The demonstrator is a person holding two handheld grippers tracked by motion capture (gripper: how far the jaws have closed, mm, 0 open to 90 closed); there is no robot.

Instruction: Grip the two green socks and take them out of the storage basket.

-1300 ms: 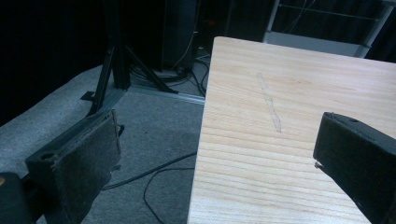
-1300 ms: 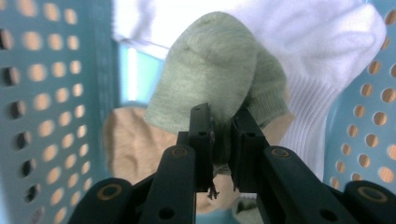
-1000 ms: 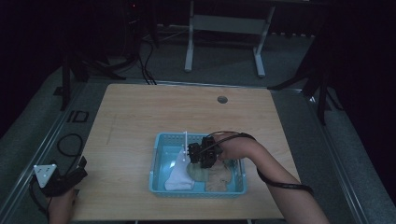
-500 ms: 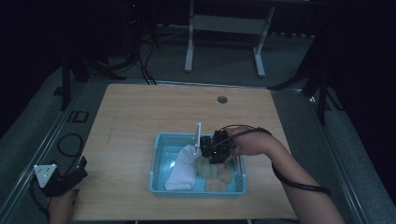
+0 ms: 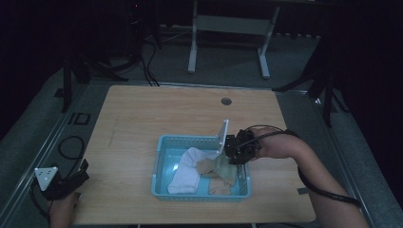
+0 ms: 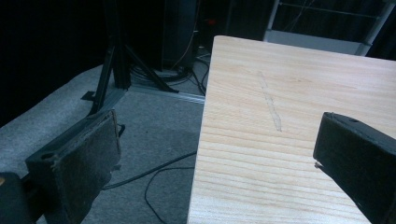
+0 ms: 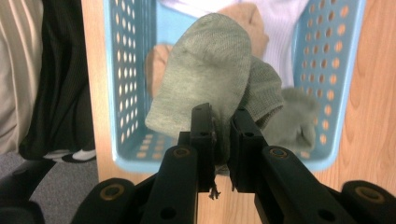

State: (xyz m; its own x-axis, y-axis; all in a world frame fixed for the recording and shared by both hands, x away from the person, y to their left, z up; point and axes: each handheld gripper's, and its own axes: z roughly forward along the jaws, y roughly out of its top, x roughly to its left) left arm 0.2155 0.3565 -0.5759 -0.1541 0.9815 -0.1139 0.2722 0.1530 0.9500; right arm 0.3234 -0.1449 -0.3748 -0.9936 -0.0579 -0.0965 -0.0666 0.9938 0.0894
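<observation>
At the near left corner of the bench (image 5: 142, 123), the left gripper (image 5: 71, 180) rests with its fingers (image 6: 74, 168) spread and empty. Further in, the right gripper (image 7: 219, 144) is clenched on a grey-green sock (image 7: 210, 84). A second ago it was low in the blue basket (image 5: 190, 142); now it has lifted the sock to the basket's right rim, above the white sock (image 5: 187, 168) and tan socks (image 5: 219, 186). The sock is likely coming out.

right gripper (image 5: 234, 156) raised, grey sock (image 7: 212, 79) lifted
</observation>
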